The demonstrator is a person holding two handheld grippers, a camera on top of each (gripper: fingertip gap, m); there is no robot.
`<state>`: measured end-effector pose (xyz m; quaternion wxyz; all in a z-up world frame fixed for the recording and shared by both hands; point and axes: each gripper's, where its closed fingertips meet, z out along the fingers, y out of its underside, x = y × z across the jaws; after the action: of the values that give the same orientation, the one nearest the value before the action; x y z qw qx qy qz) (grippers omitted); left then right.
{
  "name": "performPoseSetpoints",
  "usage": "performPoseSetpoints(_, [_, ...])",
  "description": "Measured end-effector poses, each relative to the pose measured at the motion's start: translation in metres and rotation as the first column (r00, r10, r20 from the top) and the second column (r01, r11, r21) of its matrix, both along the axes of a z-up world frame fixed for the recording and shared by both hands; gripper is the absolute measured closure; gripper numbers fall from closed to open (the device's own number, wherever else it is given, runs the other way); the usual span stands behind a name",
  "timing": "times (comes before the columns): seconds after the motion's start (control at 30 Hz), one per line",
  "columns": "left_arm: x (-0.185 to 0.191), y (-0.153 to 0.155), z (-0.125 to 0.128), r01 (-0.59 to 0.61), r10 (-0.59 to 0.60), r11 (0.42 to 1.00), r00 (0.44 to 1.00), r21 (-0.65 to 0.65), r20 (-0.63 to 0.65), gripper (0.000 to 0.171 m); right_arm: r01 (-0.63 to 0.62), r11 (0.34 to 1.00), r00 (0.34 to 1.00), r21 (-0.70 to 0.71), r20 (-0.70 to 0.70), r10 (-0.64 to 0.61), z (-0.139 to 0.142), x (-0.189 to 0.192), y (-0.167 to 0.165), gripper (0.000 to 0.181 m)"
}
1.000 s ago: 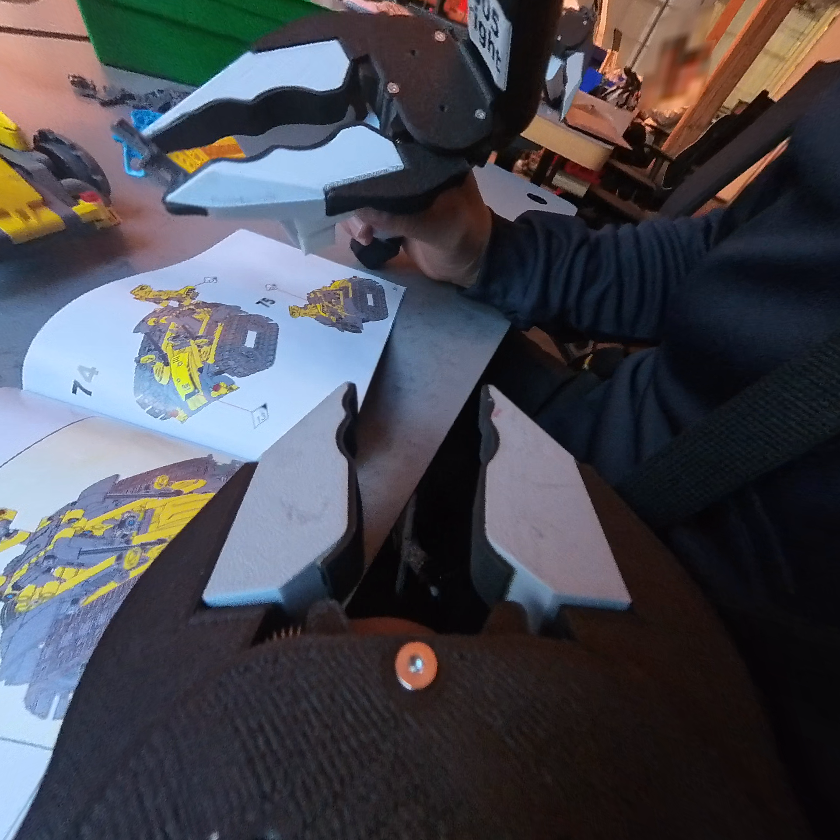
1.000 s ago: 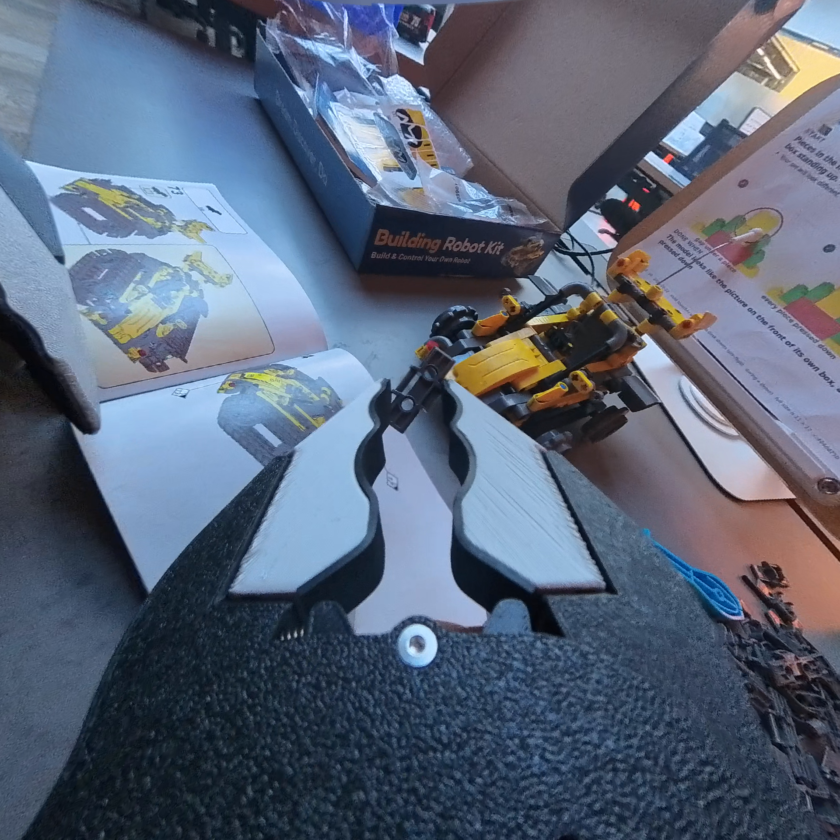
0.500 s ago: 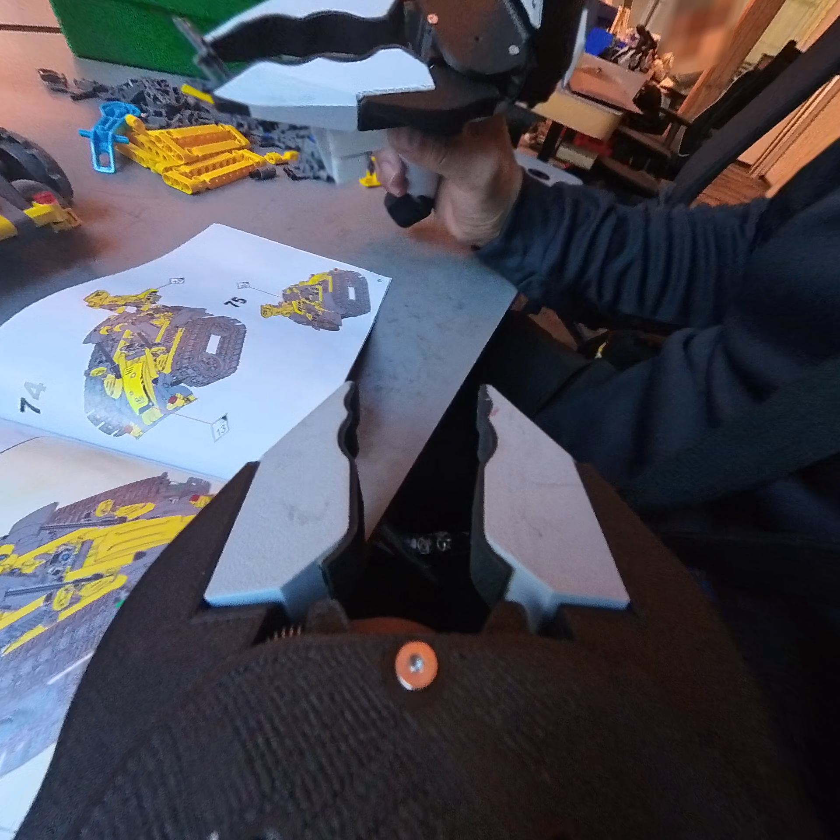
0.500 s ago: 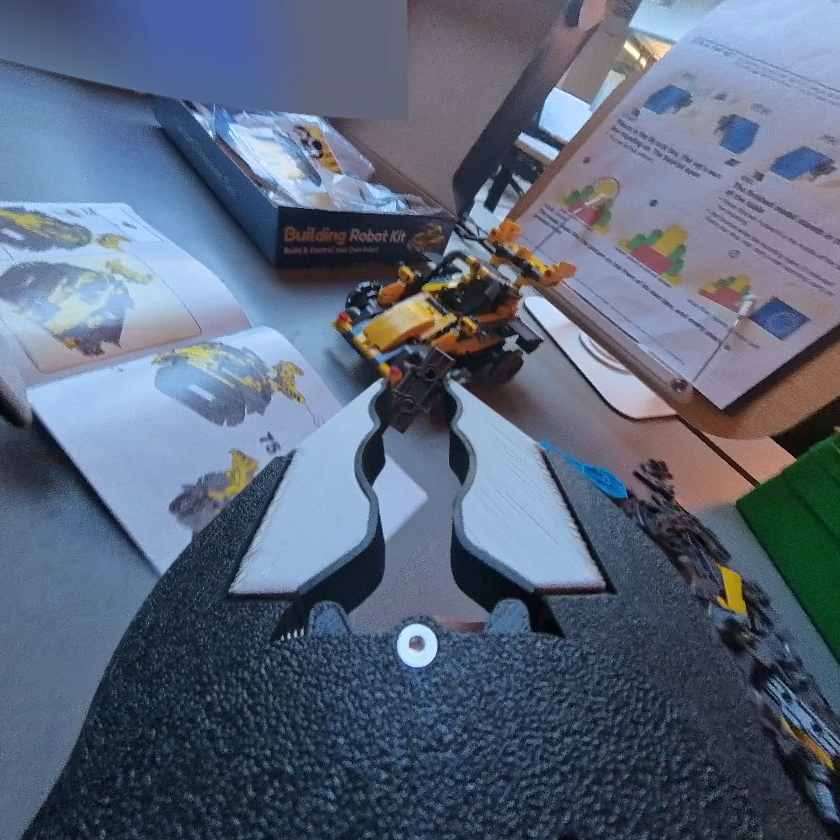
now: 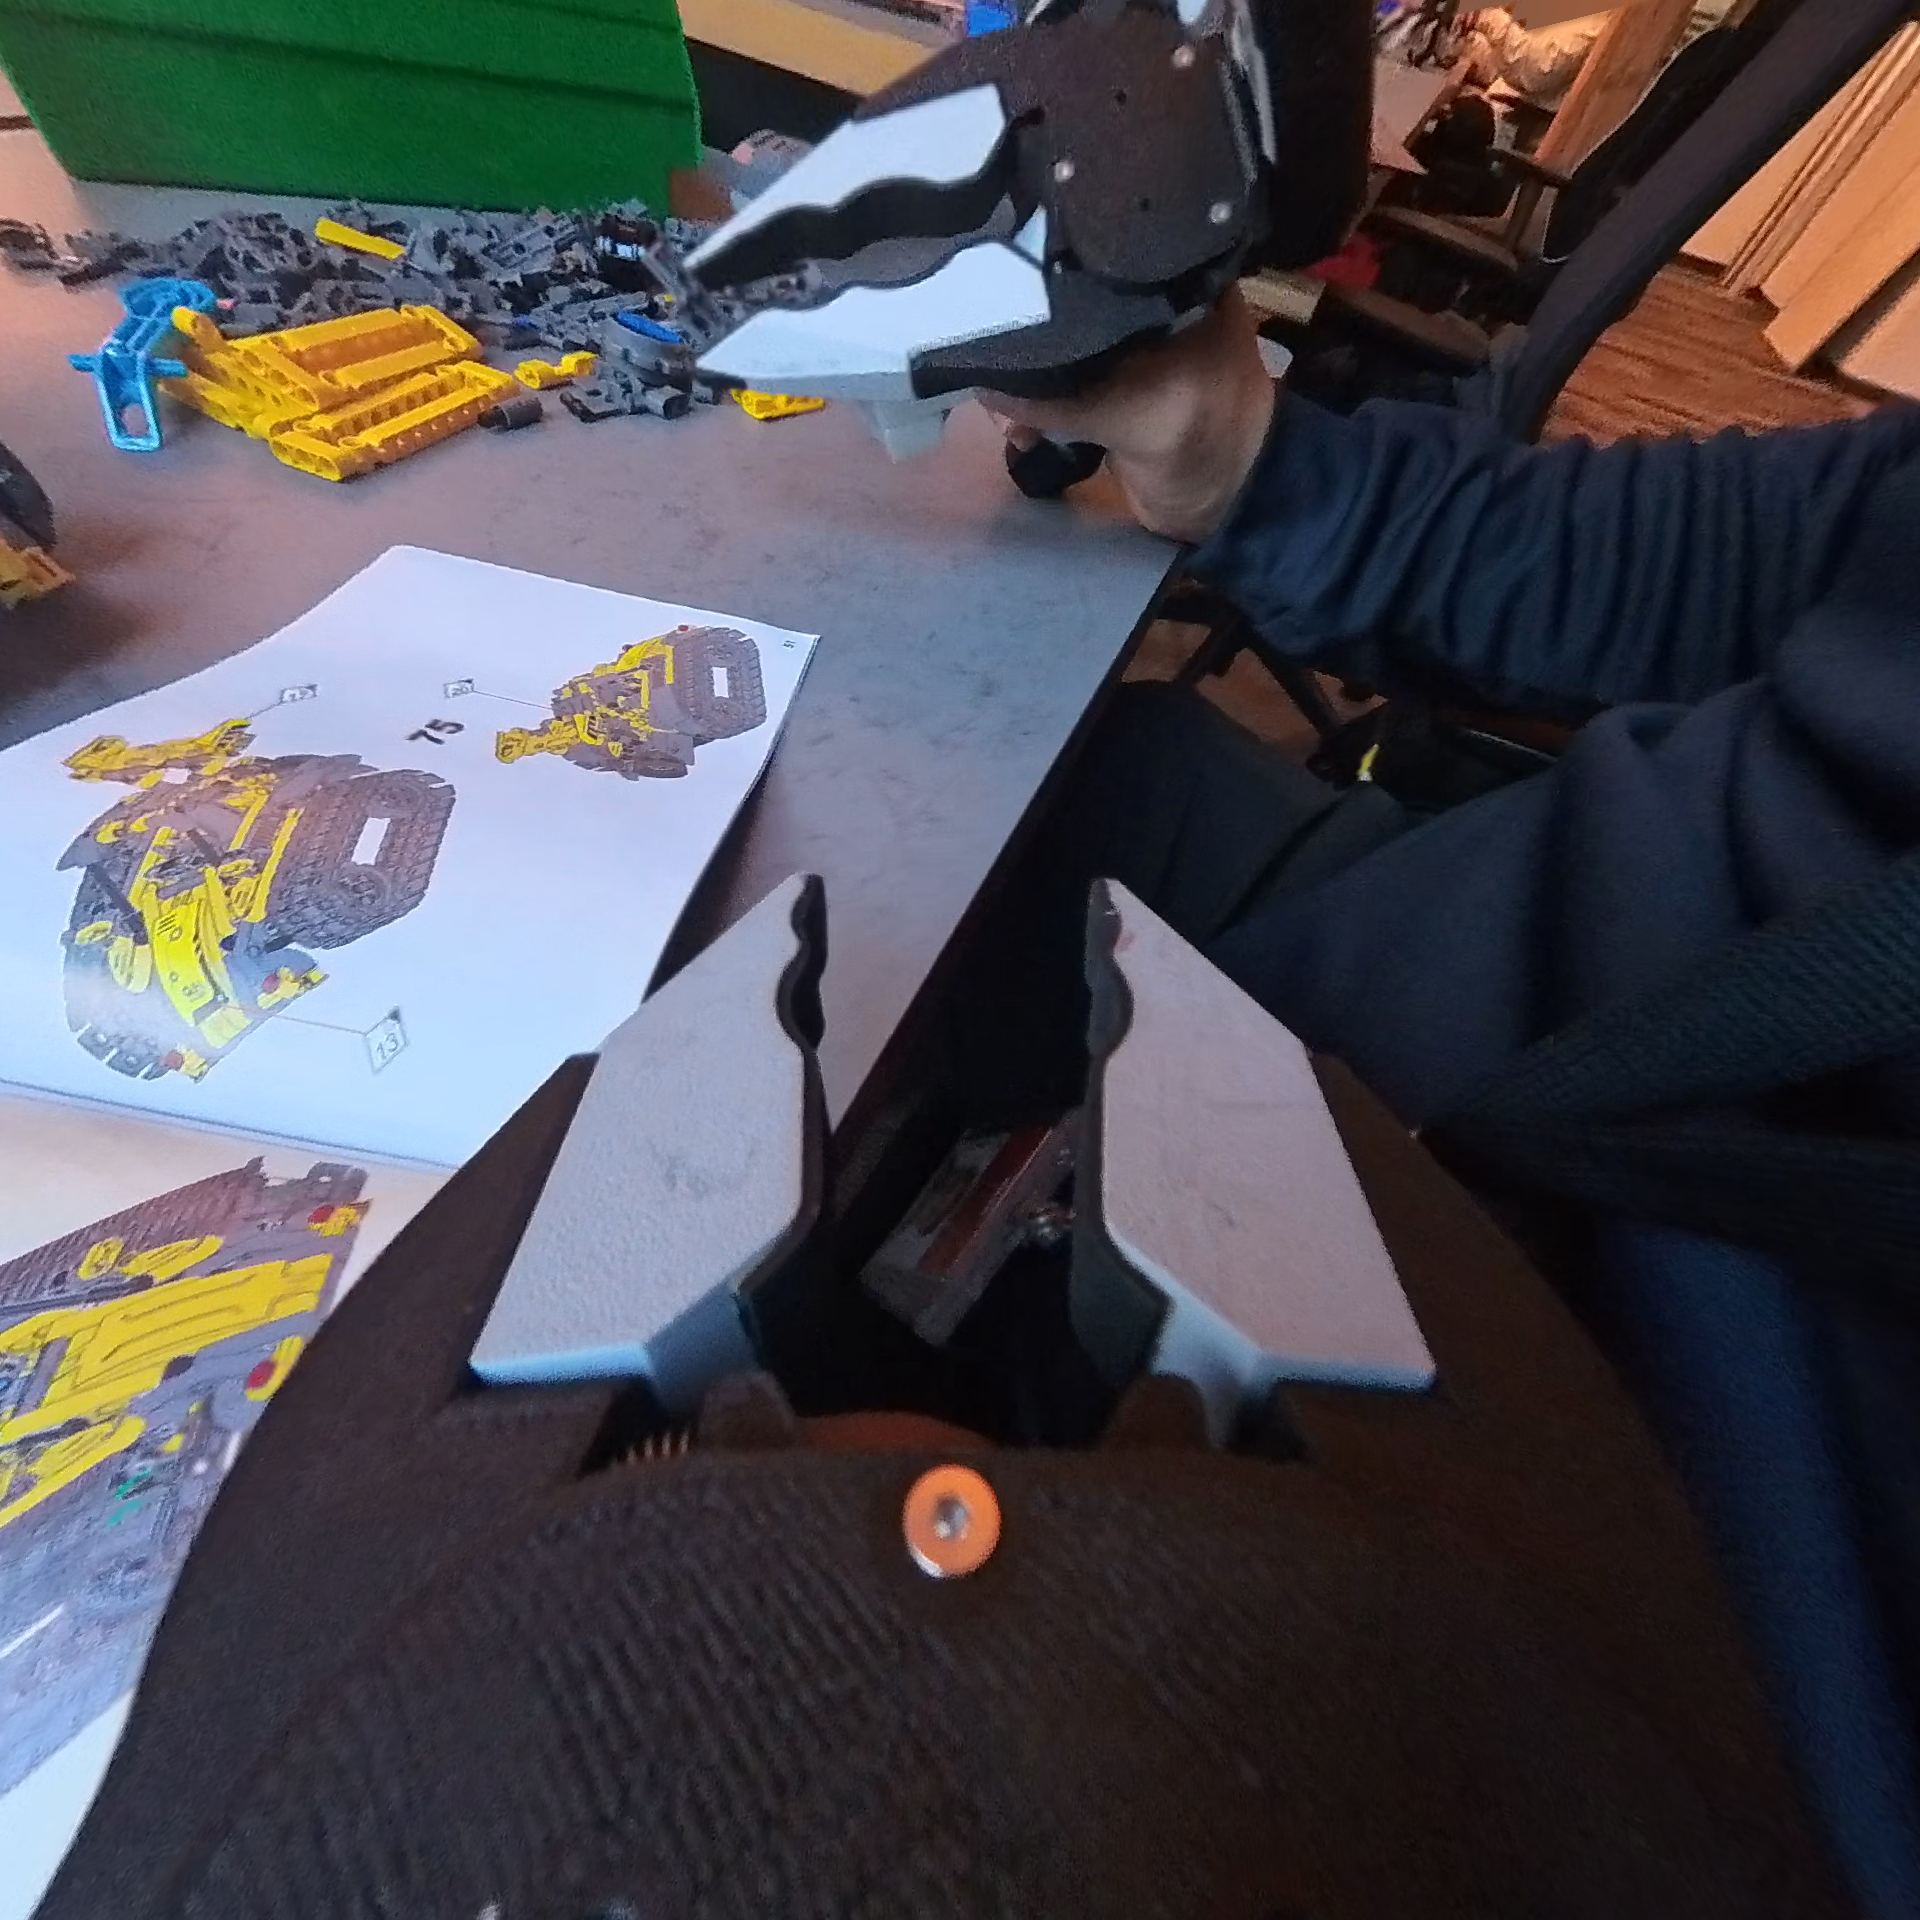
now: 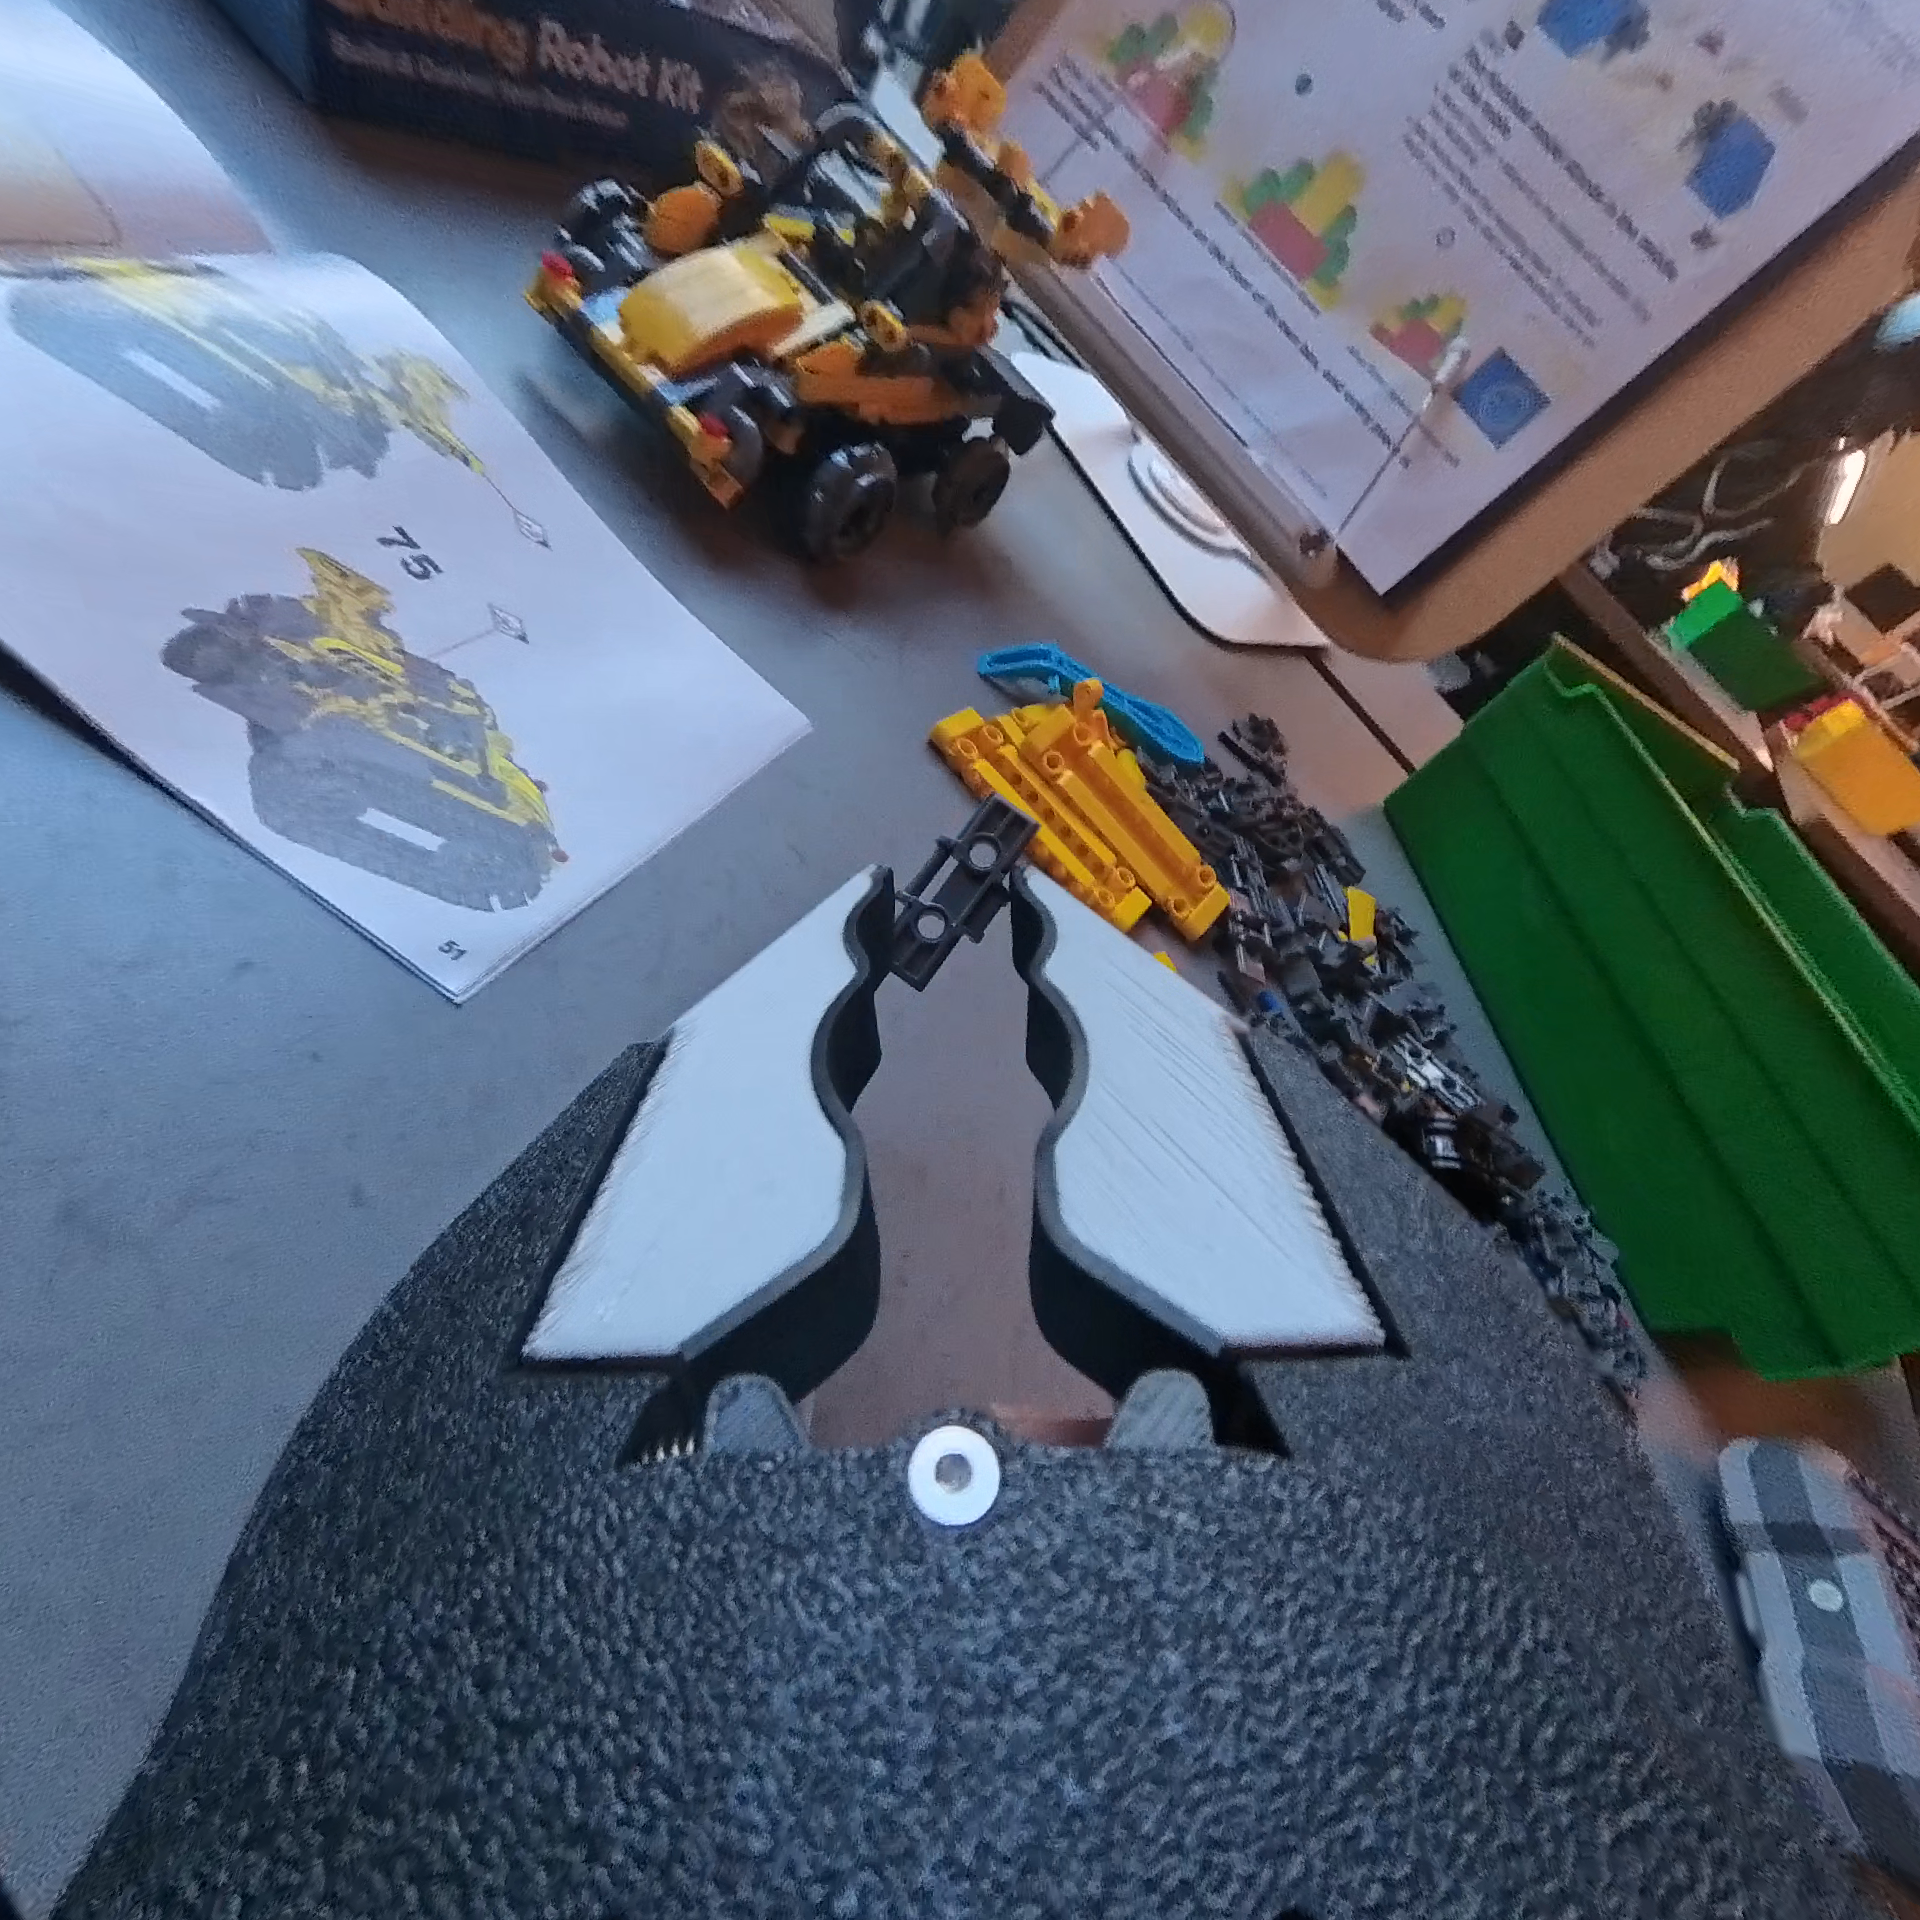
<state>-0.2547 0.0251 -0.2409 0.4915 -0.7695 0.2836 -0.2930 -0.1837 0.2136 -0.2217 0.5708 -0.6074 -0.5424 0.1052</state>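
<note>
My right gripper [image 6: 954, 902] is shut on a small black beam piece [image 6: 961, 883] held at its fingertips above the table, just short of a row of yellow beams [image 6: 1081, 810]. It also shows in the left wrist view [image 5: 717, 312], held by a hand over the loose pieces. My left gripper [image 5: 956, 914] is open and empty, hovering over the table's front edge next to the open instruction booklet [image 5: 416, 831]. A yellow and black vehicle model [image 6: 810, 343] stands beyond the booklet [image 6: 364, 623].
A pile of dark loose pieces [image 6: 1351, 987] and a blue piece [image 6: 1101, 707] lie beside a green bin [image 6: 1662, 1039]. A dark blue kit box [image 6: 499, 62] and a tilted picture board [image 6: 1455, 208] stand at the back. A person's sleeve [image 5: 1558, 582] reaches over the table edge. Tip to tip, the grippers are about 20 cm apart.
My right gripper has swung from in front of the vehicle model over to the loose pieces by the green bin, still holding the black piece. My left gripper stays open.
</note>
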Motion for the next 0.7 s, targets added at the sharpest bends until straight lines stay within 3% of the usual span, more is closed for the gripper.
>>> performPoseSetpoints(0.37, [0.006,0.004,-0.012,0.015,-0.016,1.0,0.999,-0.02,-0.035,0.129,-0.09,0.994,0.996,-0.061,-0.013,0.089,-0.002,0.0,-0.009,0.159])
performPoseSetpoints(0.7, [0.01,-0.001,-0.009,0.045,-0.045,0.999,0.998,-0.007,-0.039,0.127,-0.108,0.994,0.99,0.012,0.087,0.107,-0.013,-0.005,-0.017,0.159])
